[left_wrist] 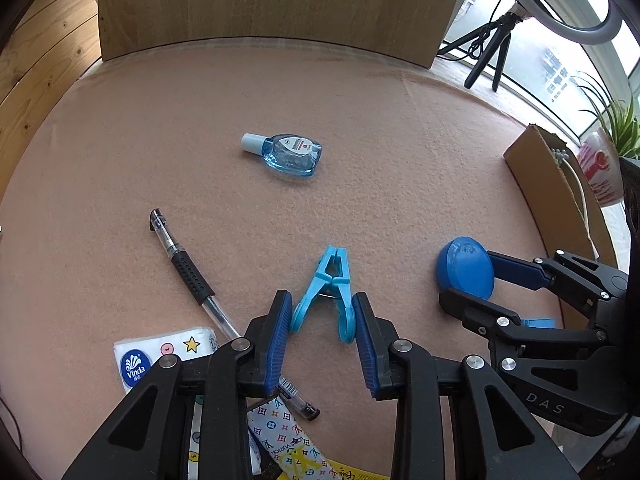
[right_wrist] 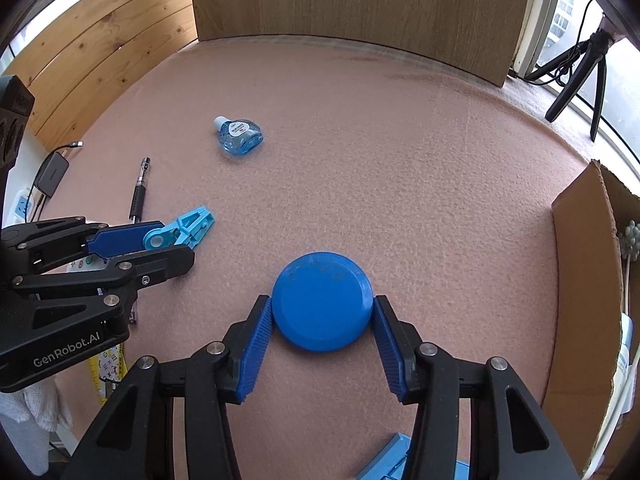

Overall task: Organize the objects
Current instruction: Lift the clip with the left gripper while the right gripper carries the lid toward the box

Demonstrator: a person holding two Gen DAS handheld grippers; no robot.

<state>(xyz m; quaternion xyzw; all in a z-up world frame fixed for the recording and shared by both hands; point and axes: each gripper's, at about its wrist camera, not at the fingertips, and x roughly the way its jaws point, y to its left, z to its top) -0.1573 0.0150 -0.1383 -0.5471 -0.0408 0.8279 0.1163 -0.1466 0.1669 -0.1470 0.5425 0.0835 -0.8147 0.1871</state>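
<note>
My left gripper [left_wrist: 322, 312] is open, its fingers on either side of the handles of a light blue clothespin [left_wrist: 328, 292] that lies on the pink felt; it does not look clamped. The clothespin also shows in the right wrist view [right_wrist: 186, 230]. My right gripper [right_wrist: 322, 312] has its pads against both sides of a round blue disc [right_wrist: 322, 300], also seen in the left wrist view [left_wrist: 466, 266]. A small blue bottle [left_wrist: 286, 154] with a white cap lies further back. A black pen [left_wrist: 188, 272] lies to the left.
A Vinda tissue pack [left_wrist: 160, 356] and patterned packets [left_wrist: 280, 436] lie under my left gripper. An open cardboard box [right_wrist: 580, 300] stands at the right edge. A wooden board [left_wrist: 264, 0] walls the back. A black tripod [left_wrist: 492, 48] stands by the window.
</note>
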